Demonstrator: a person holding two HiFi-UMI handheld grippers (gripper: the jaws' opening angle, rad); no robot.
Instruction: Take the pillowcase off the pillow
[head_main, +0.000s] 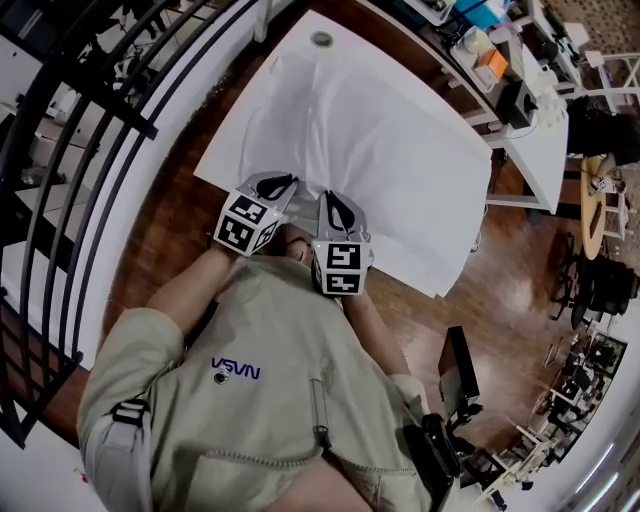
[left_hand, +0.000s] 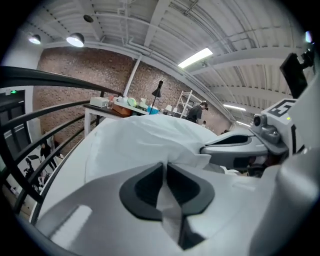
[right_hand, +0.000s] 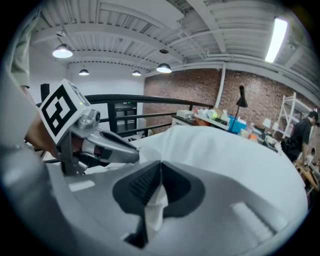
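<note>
On white table (head_main: 222, 160), filled pillowcase (head_main: 400, 160)

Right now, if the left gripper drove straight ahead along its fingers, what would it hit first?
The white pillowcase: the left gripper is shut on a fold of it, and the stuffed mound rises directly ahead. Likely nothing else before it.

Pillowcase (head_main: 390, 140): plain white. Table (head_main: 225, 150): white. Your left gripper (head_main: 275, 185) and right gripper (head_main: 337, 205): grey, with black pads (left_hand: 142, 190). Cubes (head_main: 245, 225): black-and-white square markers. Your shirt (head_main: 270, 340): khaki. Floor (head_main: 170, 235): brown wood. Wall (left_hand: 75, 75): red-brown brick.
</note>
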